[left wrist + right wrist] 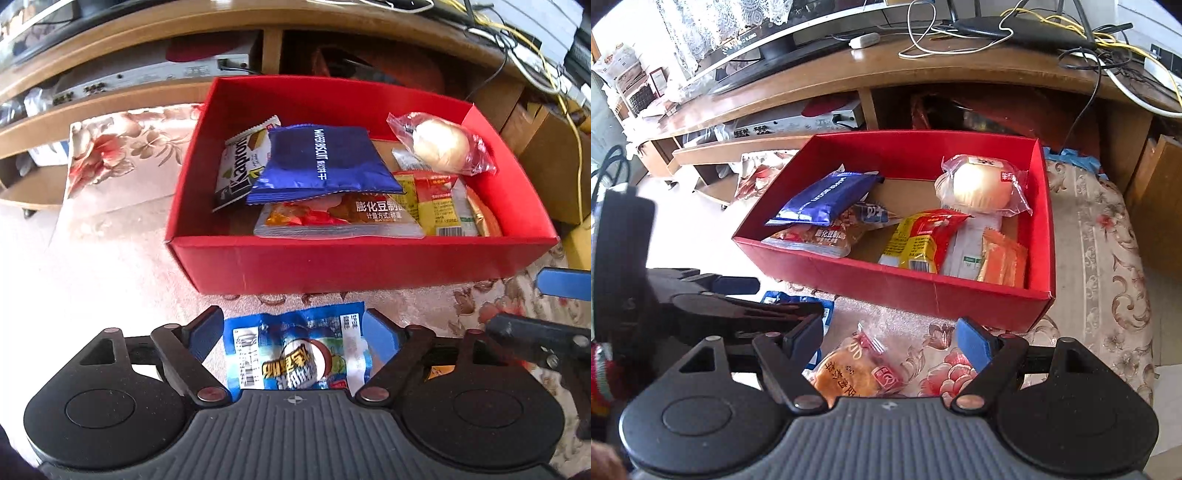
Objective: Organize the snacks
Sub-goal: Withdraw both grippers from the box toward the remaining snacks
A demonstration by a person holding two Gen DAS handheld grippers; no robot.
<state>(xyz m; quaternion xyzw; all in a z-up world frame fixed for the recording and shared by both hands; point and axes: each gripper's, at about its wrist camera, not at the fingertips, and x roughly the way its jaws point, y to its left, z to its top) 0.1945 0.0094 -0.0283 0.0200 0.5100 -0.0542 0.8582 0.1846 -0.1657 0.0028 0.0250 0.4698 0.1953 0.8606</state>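
My left claw [293, 332] hangs spread wide around the blue-and-white crinkled snack packet [295, 354] on the floral cloth, pads clear, ready to clench. My right claw [890, 341], equally unclenched, straddles the wrapped golden bun [849, 369]. Both lie just before the red cardboard box [332, 258].

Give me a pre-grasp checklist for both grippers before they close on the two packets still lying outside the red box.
1. Left gripper open: ok.
2. Blue packet between the left jaws: ok, though pad contact cannot be told.
3. Right gripper open: ok.
4. Orange bun packet centred between the right jaws: not ok, it lies toward the left finger.
5. Room in the red box: ok, bare floor shows in the middle.
6. Grippers apart from each other: cannot tell, they are close.
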